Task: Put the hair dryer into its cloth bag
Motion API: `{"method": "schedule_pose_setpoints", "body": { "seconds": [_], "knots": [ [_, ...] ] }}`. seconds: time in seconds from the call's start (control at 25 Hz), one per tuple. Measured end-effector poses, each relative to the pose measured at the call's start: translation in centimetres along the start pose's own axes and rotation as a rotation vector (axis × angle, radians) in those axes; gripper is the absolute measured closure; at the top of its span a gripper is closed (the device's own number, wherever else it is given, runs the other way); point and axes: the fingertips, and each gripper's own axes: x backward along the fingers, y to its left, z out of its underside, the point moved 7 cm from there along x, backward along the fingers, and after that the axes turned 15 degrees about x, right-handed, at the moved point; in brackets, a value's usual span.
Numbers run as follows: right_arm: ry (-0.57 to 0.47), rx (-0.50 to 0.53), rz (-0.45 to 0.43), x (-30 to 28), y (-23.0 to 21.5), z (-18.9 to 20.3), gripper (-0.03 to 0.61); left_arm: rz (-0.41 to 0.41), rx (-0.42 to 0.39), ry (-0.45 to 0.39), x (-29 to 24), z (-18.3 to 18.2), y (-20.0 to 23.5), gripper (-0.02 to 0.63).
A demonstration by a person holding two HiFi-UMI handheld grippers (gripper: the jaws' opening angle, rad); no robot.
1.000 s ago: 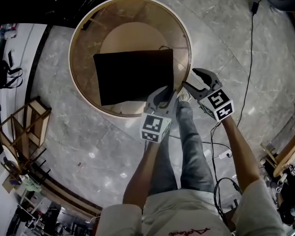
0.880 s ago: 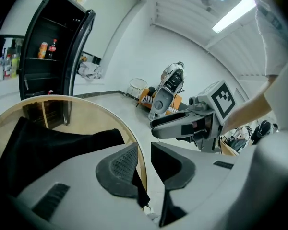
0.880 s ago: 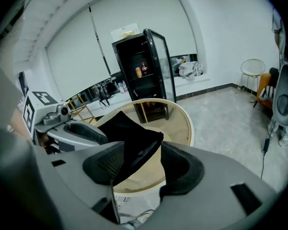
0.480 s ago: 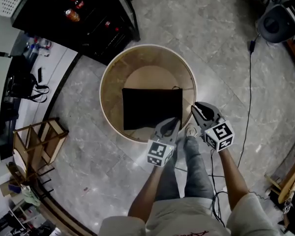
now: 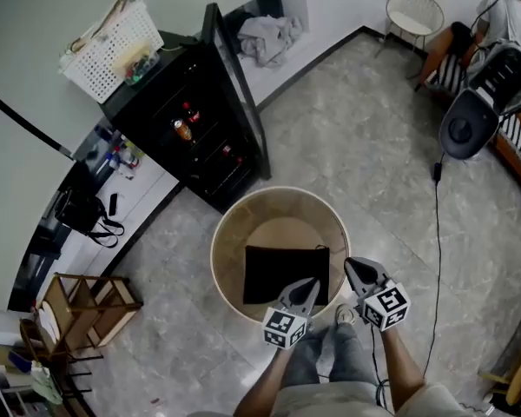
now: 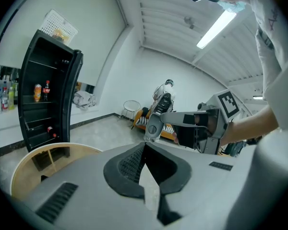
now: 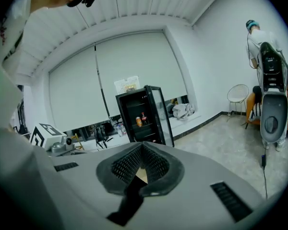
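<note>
Left gripper [image 6: 144, 146]: jaws just closed, tips together, nothing between them.
Right gripper [image 7: 142, 146]: jaws just closed, tips together, empty.
Bag [image 5: 286, 274]: black, flat on round table [image 5: 219, 248], below both grippers.

From above, the room is evenly bright, with a soft sheen on the polished grey marble floor [image 5: 356, 137] and faint shadows; the flat black cloth bag [image 5: 282, 272] is a dark patch without detail. In my left gripper view a long white ceiling tube lamp [image 6: 216, 28] glares. Both gripper views bend hard at the edges and end in black corners
</note>
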Motion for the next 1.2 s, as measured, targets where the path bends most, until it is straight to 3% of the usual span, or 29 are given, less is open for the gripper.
{"method": "schedule_pose_setpoints", "body": {
  "seconds": [0.28, 0.64, 0.92, 1.2],
  "knots": [
    [-0.050, 0.051, 0.048, 2.8, 0.4, -6.7, 0.551, 0.042, -0.023, -0.031, 2.9, -3.3, -3.3, 0.583],
    [-0.093, 0.126, 0.071, 4.1, 0.2, -12.7, 0.551, 0.055, -0.121, -0.154, 4.6, -11.9, -5.7, 0.583],
    [-0.089, 0.260, 0.065, 3.5, 1.9, -16.6, 0.551, 0.077, -0.198, -0.243, 5.4, -17.7, -7.4, 0.583],
    [-0.100, 0.259, 0.059, 3.2, 4.4, -17.4, 0.551, 0.115, -0.233, -0.251, 6.1, -19.6, -8.1, 0.583]
  ]
}}
